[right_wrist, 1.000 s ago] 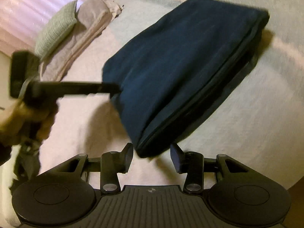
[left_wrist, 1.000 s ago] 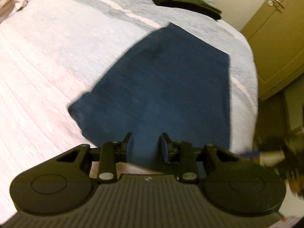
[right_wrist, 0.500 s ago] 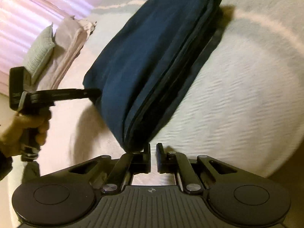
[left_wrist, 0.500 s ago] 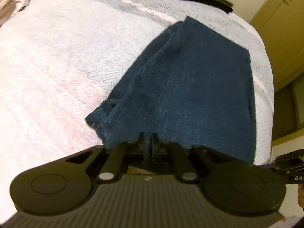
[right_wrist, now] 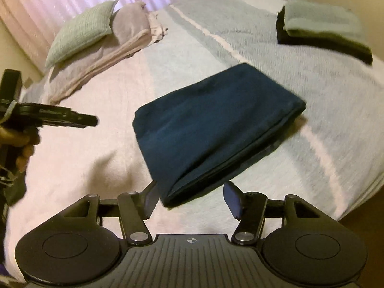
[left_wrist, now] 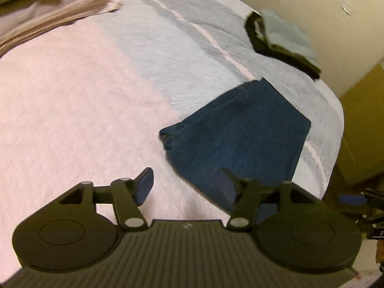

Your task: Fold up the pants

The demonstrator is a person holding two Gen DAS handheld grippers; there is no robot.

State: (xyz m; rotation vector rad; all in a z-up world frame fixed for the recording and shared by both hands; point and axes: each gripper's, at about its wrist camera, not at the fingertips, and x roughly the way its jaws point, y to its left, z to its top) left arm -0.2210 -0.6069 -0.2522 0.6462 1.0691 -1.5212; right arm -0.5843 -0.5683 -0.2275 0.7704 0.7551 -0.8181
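Denim-blue pants (right_wrist: 211,124) lie folded flat on the bed (right_wrist: 324,110), so the left claw (left_wrist: 186,187) and right claw (right_wrist: 192,198) have just spread, pinching nothing.

I see a bed (right_wrist: 300,144) under a pale cover with grey bands and thin light stripes. The folded navy pants (right_wrist: 211,124) lie flat near its middle. At the far right corner sits a stack of folded clothes (right_wrist: 321,27), grey-green over black. At the far left lie a green pillow (right_wrist: 81,32) and rumpled beige bedding (right_wrist: 124,36).
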